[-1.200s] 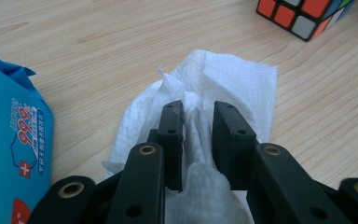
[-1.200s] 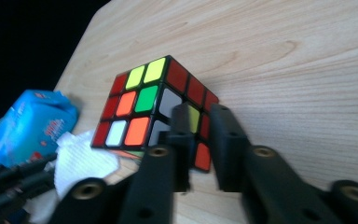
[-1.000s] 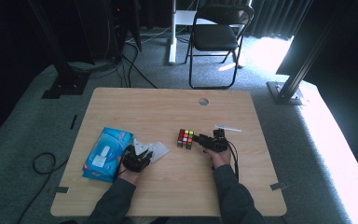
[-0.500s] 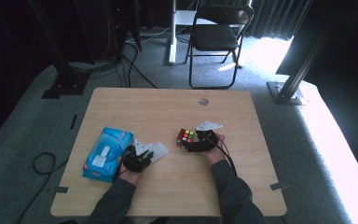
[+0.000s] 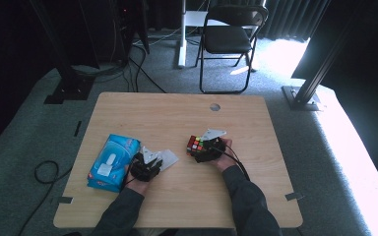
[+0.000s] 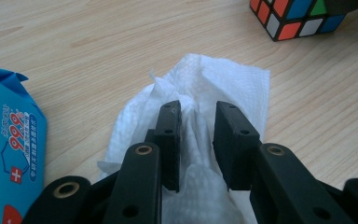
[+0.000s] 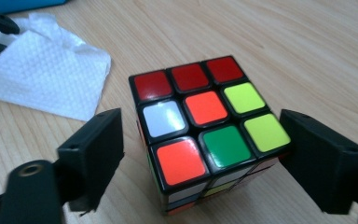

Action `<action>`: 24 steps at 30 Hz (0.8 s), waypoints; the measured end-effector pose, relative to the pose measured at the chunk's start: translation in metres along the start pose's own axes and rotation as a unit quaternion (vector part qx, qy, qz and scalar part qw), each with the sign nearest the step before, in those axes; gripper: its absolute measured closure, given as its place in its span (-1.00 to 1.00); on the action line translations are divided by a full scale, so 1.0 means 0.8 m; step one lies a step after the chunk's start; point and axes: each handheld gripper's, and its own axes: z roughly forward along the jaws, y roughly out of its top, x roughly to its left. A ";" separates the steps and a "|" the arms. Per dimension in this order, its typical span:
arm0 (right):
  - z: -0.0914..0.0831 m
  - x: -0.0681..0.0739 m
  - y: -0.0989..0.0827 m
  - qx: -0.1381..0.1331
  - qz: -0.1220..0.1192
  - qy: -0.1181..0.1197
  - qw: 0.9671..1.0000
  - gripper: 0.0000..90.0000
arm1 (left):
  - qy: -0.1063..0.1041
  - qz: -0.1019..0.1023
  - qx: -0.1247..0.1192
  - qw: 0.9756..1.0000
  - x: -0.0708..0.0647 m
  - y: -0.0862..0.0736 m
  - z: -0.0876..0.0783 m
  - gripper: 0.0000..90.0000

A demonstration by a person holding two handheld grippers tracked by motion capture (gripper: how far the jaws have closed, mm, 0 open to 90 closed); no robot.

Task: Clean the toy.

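On the wooden bench (image 5: 177, 118), the right tongs (image 7: 200, 154) straddle a puzzle cube (image 7: 205, 126), jaws open on either side. The left tongs (image 6: 196, 135) pinch a white tissue (image 6: 233, 84). Centre the cube between the jaws before closing squarely.

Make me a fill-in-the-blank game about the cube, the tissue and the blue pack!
1. The left gripper pinches a white ____.
2. The cube sits between the right gripper's jaws, and its top middle square is ____.
3. The blue pack lies on the table to the ____ of the left gripper.
4. The top face's far row in the right gripper view is all ____.

Missing words: tissue; orange; left; red
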 end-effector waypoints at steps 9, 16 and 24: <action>0.000 -0.001 -0.008 0.000 -0.003 -0.009 1.000 -0.39 | -0.003 -0.001 0.000 1.000 -0.001 0.001 0.000 0.59; -0.003 0.001 -0.011 -0.016 0.009 -0.004 1.000 -0.25 | -0.006 0.002 -0.006 1.000 -0.002 0.004 -0.004 0.58; -0.004 0.008 -0.010 -0.022 0.008 0.000 1.000 -0.24 | -0.013 0.005 -0.017 1.000 -0.006 0.010 -0.011 0.47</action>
